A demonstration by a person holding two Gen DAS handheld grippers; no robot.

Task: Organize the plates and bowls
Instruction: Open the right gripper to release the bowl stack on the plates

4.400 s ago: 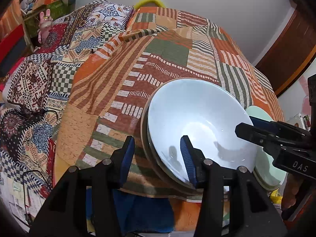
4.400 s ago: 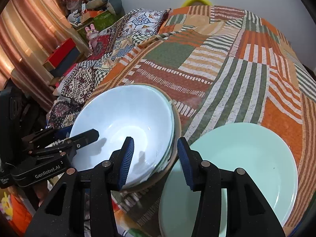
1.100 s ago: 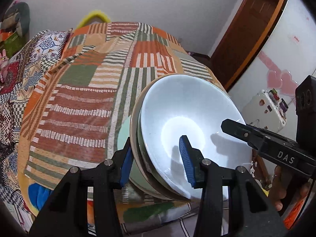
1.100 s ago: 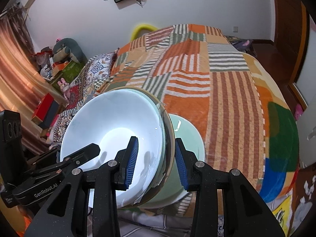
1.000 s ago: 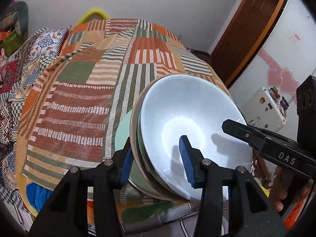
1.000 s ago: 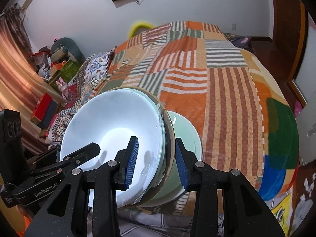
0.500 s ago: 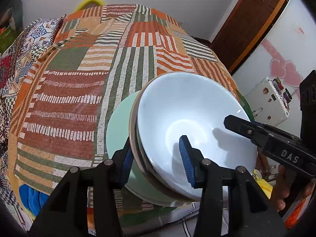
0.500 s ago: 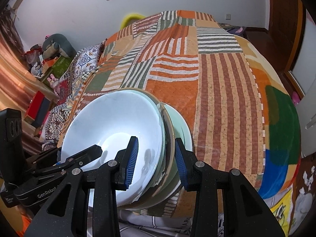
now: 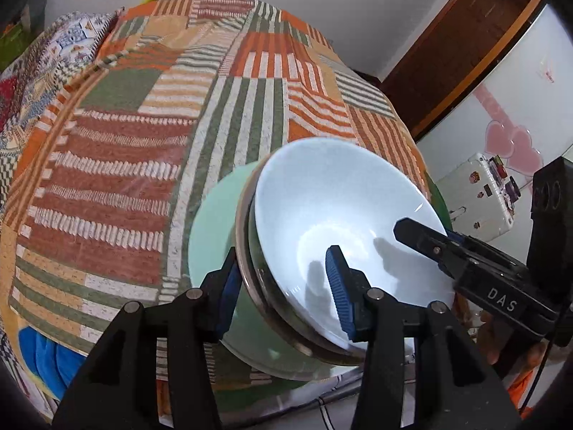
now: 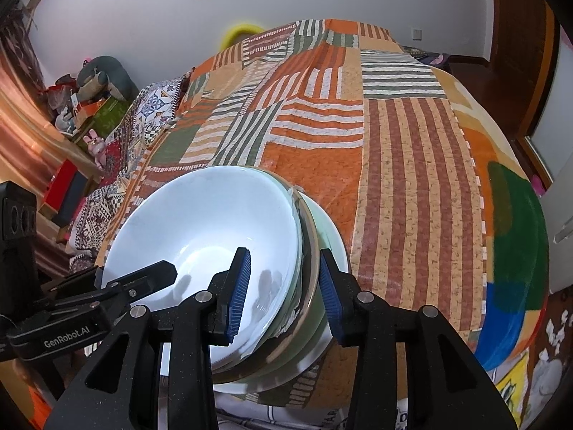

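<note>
A stack of nested bowls with a white bowl (image 9: pixel 333 208) on top is held from both sides just over a pale green plate (image 9: pixel 211 222) on the patchwork bedspread. My left gripper (image 9: pixel 283 286) is shut on the stack's left rim. My right gripper (image 10: pixel 283 283) is shut on its right rim; it shows at the right in the left wrist view (image 9: pixel 429 240). In the right wrist view the white bowl (image 10: pixel 207 222) hides most of the green plate (image 10: pixel 329 236). Whether the stack touches the plate I cannot tell.
The patchwork bedspread (image 10: pixel 394 136) stretches away behind the plate. A patterned blanket and toys (image 10: pixel 104 114) lie at the far left. A wooden door (image 9: pixel 447 43) and a white appliance (image 9: pixel 480 193) stand to the right. The bed's front edge is just below the plate.
Both grippers carried the bowl stack from its spot beside the green plate over onto it. In the last second the stack came lower over the plate. Both grips stayed shut.
</note>
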